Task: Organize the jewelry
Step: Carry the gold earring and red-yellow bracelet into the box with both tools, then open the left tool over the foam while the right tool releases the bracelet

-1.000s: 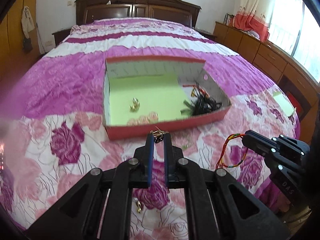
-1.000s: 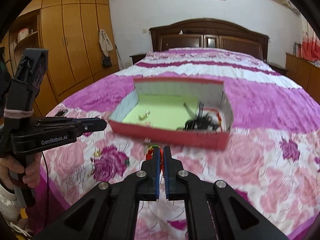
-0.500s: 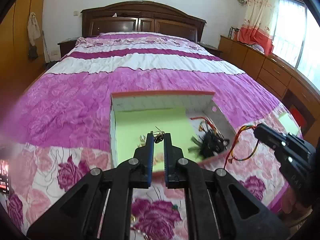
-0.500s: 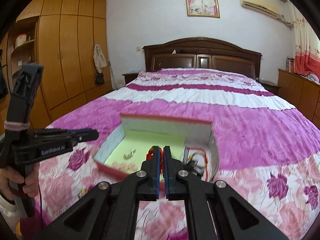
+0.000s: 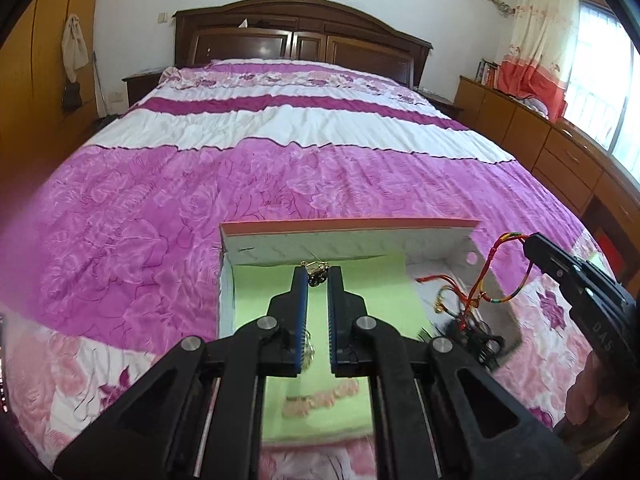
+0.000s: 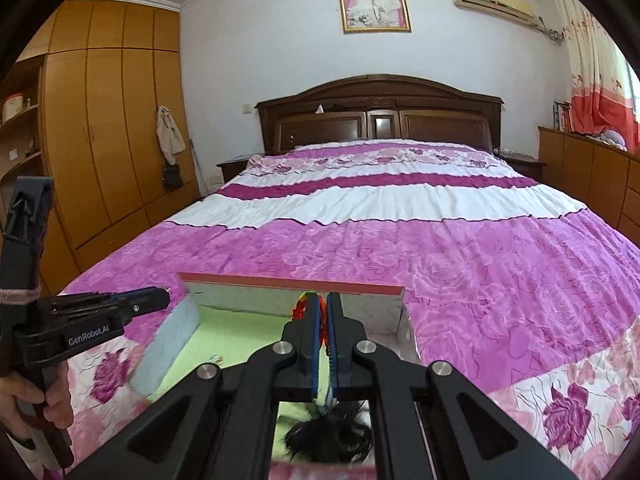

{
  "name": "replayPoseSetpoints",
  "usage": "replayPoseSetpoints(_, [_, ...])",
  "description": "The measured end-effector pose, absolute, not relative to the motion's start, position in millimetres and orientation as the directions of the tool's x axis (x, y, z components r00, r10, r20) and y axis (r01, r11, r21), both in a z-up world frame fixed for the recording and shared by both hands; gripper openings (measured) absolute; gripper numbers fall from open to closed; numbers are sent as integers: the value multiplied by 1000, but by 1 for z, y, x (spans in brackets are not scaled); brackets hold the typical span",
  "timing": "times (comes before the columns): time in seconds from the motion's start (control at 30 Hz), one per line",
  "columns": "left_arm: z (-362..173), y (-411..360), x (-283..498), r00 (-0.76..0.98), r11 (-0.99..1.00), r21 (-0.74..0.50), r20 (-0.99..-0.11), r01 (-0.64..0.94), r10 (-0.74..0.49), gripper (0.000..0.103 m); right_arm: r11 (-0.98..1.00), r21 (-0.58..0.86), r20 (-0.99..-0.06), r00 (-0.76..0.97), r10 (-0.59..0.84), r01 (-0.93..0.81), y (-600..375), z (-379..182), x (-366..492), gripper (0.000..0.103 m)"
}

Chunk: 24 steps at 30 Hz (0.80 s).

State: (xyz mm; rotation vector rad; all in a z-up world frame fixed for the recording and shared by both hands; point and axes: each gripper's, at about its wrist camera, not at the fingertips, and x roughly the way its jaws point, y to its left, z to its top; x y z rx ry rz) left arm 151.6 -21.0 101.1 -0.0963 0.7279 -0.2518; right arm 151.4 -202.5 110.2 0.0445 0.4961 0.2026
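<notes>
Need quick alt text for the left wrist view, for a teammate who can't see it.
The left gripper pinches a small dark earring over a red box with a green floor, which sits on a pink floral bed. At right, the right gripper holds a multicoloured string bracelet above the box's right end.

A magenta, white and pink bedspread (image 5: 280, 168) printed with roses is seen across both views. The box (image 5: 348, 236) is edged in red, its walls pale white-grey, its floor lined in light green. A braided bracelet (image 5: 486, 276) in red, yellow and green is shown (a gold bead can just be made out). The small earring (image 5: 317, 274) is gold and dark. Blue pads (image 6: 316, 320) are carried on black fingers. Dark brown is worn by the headboard (image 6: 380, 112).
</notes>
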Motion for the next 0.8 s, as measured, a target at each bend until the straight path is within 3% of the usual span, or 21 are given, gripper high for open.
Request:
replayPoseSetpoints(0.73, [36,-24,214,612,970,-216,-755,110,-237,1,989,96,-667,731,145,-109,-215,31,230,5])
replayPoseSetpoints(0.8, [37,-24,214,614,972,-212,-755,102,-229,3,988,117,-676,721,154,-102,-217,29,231,13])
